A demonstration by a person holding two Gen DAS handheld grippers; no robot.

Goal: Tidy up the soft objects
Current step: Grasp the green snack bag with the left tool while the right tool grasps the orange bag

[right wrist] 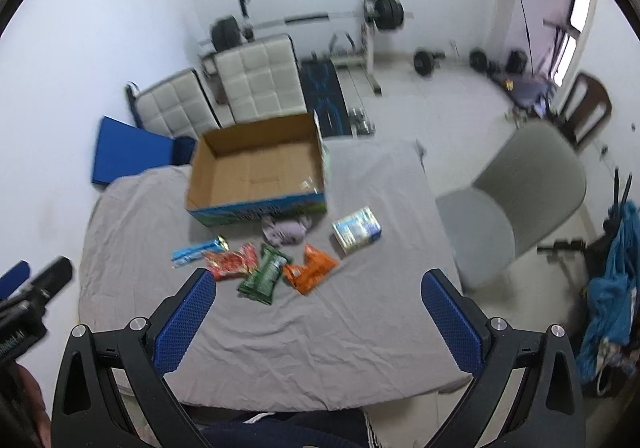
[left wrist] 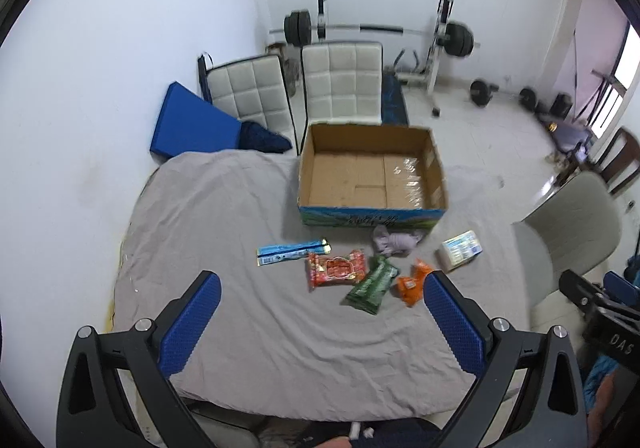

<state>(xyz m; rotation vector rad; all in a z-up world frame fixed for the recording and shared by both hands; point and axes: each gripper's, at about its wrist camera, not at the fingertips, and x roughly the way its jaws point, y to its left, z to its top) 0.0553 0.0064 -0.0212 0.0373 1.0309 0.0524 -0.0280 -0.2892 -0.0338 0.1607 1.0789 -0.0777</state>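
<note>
Grey cloth [left wrist: 240, 328] covers the worktop. On it sit a red packet [left wrist: 337, 269], a green packet [left wrist: 372, 285], an orange packet [left wrist: 412, 283] and a small purple cloth [left wrist: 394, 241], just in front of the cardboard box [left wrist: 370, 216]. Left gripper [left wrist: 320, 322] and right gripper [right wrist: 318, 318] hover above with jaws wide apart, holding nothing.

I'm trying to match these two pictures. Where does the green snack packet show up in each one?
Left wrist view: the green snack packet lies right of centre, between the red packet and the orange packet.
Right wrist view: the packet lies left of centre, between the same two neighbours.
Shared landmark: the open cardboard box sits behind it in both.
</note>
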